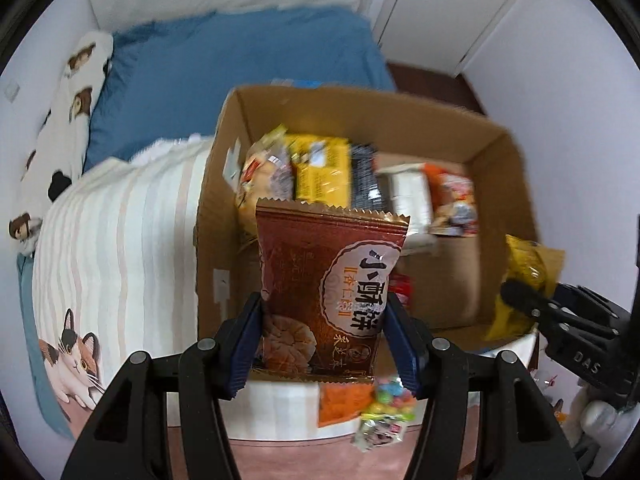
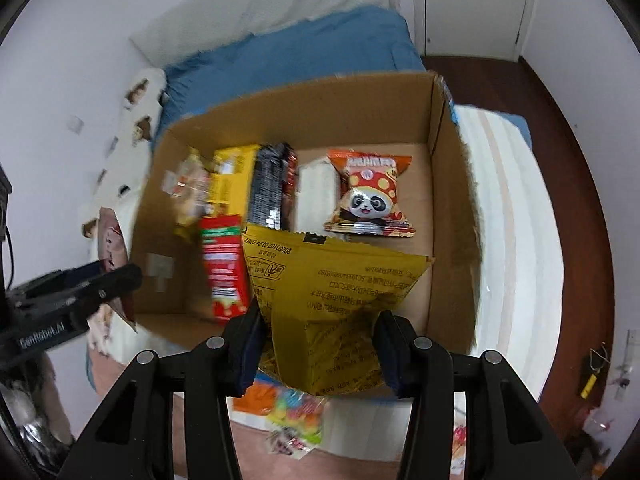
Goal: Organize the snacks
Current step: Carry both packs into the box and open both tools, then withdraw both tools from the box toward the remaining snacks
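My left gripper (image 1: 323, 340) is shut on a brown cookie packet (image 1: 320, 280) and holds it upright over the near edge of an open cardboard box (image 1: 496, 168). My right gripper (image 2: 318, 350) is shut on a yellow snack bag (image 2: 332, 288), held over the box's (image 2: 444, 208) near side. Inside the box stand several packets in a row: a yellow one (image 2: 230, 182), a black one (image 2: 272, 188), a white one (image 2: 316, 196), a panda packet (image 2: 368, 196) and a red one (image 2: 224, 272). The right gripper also shows in the left view (image 1: 520, 296), the left gripper in the right view (image 2: 116, 276).
The box sits on a bed with a striped cover (image 1: 120, 232) and blue pillows (image 1: 224, 64). An orange packet (image 1: 344, 400) and a colourful candy bag (image 1: 384, 408) lie on the bed's near edge. A dark wooden floor (image 2: 580, 160) is to the right.
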